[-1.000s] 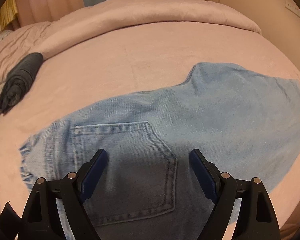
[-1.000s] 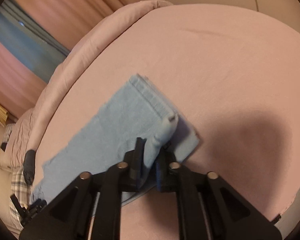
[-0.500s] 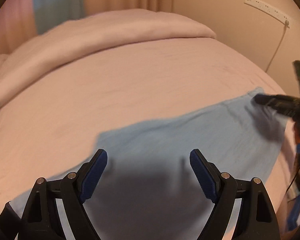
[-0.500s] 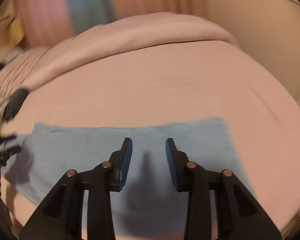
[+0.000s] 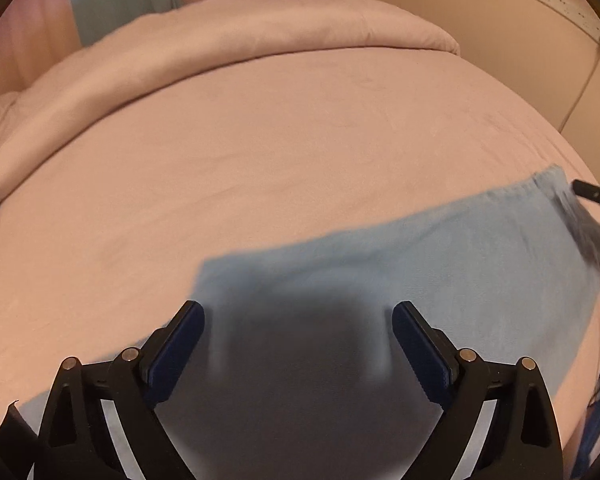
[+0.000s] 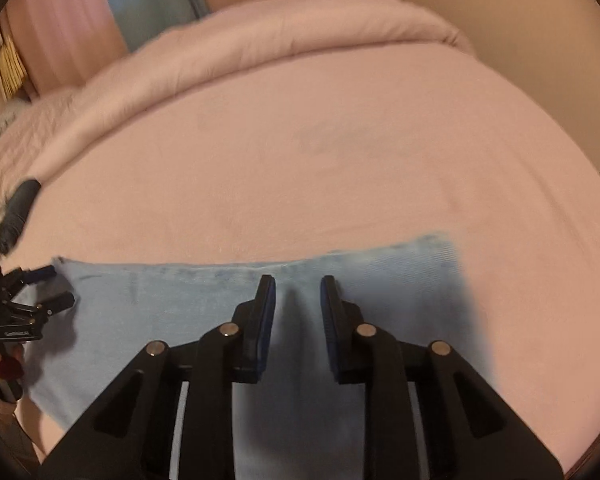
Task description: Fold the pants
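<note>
Only at the right wrist view's left edge, a dark roll [image 6: 18, 212] shows.

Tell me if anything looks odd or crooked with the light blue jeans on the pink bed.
Nothing stands out. The light blue denim jeans lie flat on the pink bedsheet, edges fairly straight. Both grippers hang above them, empty.

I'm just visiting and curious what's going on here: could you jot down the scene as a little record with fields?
Garment: light blue jeans, lying flat on the bed
Surface: pink bedsheet
Left gripper: wide open, jaws just widened, nothing between them, over the jeans
Right gripper: narrowly open, empty, above the jeans
Also there: dark rolled garment at the bed's left edge
</note>
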The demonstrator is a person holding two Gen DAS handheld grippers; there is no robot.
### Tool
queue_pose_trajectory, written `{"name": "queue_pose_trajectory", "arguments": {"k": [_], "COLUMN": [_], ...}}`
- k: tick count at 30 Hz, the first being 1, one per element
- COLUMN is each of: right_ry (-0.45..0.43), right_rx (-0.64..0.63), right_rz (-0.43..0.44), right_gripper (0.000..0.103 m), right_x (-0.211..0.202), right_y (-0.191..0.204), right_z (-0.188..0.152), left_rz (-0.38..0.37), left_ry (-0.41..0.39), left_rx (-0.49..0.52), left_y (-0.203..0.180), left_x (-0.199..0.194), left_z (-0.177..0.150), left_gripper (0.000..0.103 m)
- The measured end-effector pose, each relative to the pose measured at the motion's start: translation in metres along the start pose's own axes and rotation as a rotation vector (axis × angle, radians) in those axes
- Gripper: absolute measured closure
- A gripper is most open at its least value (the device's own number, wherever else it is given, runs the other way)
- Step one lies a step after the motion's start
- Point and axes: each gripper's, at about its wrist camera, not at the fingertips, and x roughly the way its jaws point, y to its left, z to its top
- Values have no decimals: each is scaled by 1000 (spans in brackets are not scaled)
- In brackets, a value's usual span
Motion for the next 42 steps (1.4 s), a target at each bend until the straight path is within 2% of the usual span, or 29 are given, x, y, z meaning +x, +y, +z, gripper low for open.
{"name": "queue_pose_trajectory", "arguments": {"k": [3, 5, 6, 7, 8, 9, 10, 11, 13, 16, 19, 21, 23, 25, 27, 29, 30, 33, 35, 36, 37, 42], "right_ry": [-20, -11, 21, 66, 110, 74, 61, 84, 98, 45, 60, 91, 115, 148, 198, 252, 300, 479, 562, 558, 551, 470], "right_rx": [-48, -83, -93, -98, -113, -133, -151, -165, -197, -298, -353, -369, -397, -420, -431, -436, -430, -398, -424, -447, -454, -499], "right_rz": [-35, -51, -64, -80, -106, -121, -149, -194, -249, -104, 128, 240, 355, 419, 435, 426, 417, 466, 463, 461, 482, 478], "right_gripper": [73, 72, 72, 71, 71, 70, 70, 70, 67, 65, 64, 64, 64, 64, 64, 64, 61, 62, 73, 90, 94, 96], "right_x": [-24, -29, -23, -15, -6, -3, -3, 0, -1, -13, -4, 11, 28, 50, 74, 96, 109, 135, 141, 131, 125, 107], "right_y": [-5, -10, -14, -19, -25, -25, -19, -10, 9, 55, 111, 151, 197, 234, 266, 288, 299, 312, 317, 313, 314, 310], "right_z": [-19, -32, -39, -48, -59, -62, -62, -57, -48, -37, -25, -13, 1, 16, 21, 29, 30, 26, 20, 13, 14, 18], "left_rz": [32, 105, 125, 120, 96, 87, 109, 126, 116, 108, 180, 225, 249, 270, 280, 236, 201, 164, 155, 154, 153, 143], "left_ry": [-18, -3, 15, 41, 29, 1, 4, 17, -22, -114, -153, -147, -125, -87, -41, -28, -42, -61, -61, -64, -66, -74], "left_rx": [-50, -113, -139, -177, -193, -196, -183, -177, -195, -262, -323, -337, -352, -361, -372, -413, -444, -468, -467, -461, -458, -484], "left_y": [32, 61, 73, 89, 94, 97, 95, 95, 98, 114, 140, 148, 159, 163, 168, 177, 181, 188, 189, 190, 190, 187], "left_x": [-24, -31, -30, -27, -29, -34, -39, -44, -61, -91, -111, -109, -106, -102, -95, -89, -89, -90, -90, -89, -89, -86], "left_z": [-28, -53, -62, -78, -84, -90, -91, -91, -91, -100, -114, -111, -122, -136, -150, -159, -164, -169, -168, -168, -168, -173], "left_gripper": [7, 7, 7, 9, 11, 12, 12, 12, 12, 12, 12, 12, 12, 12, 12, 12, 12, 12, 12, 12, 12, 12]}}
